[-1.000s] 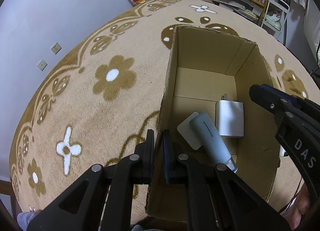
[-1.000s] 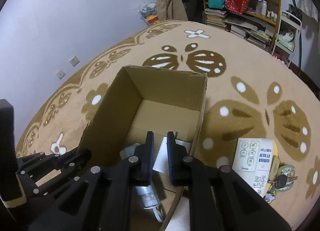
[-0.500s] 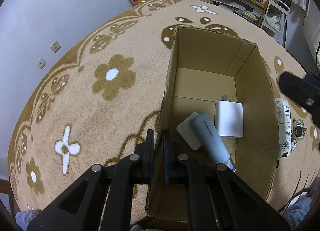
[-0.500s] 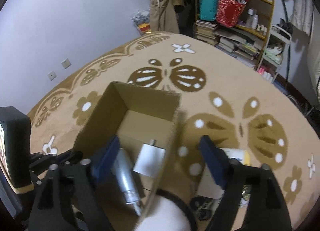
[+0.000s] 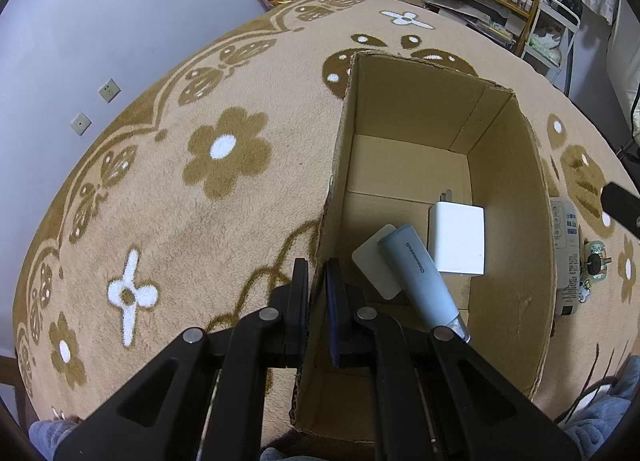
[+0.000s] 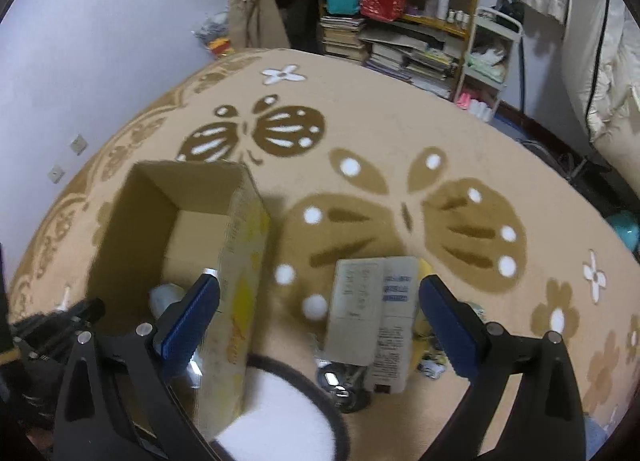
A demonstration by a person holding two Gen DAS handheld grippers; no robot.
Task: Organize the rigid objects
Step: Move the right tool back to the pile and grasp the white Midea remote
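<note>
An open cardboard box stands on the carpet. Inside lie a white charger, a pale blue tube and a white card. My left gripper is shut on the box's left wall. My right gripper is open wide, to the right of the box, above a white remote-control box lying on the carpet. Keys with a charm lie just in front of that box. The remote-control box also shows in the left wrist view.
A black-rimmed white round thing lies at the near edge beside the box. Shelves with books and bags stand at the far side of the beige patterned carpet. A white wall runs along the left.
My right gripper has opened wide and swung right, from over the box to over the remote-control box. My left gripper has stayed on the box wall.
</note>
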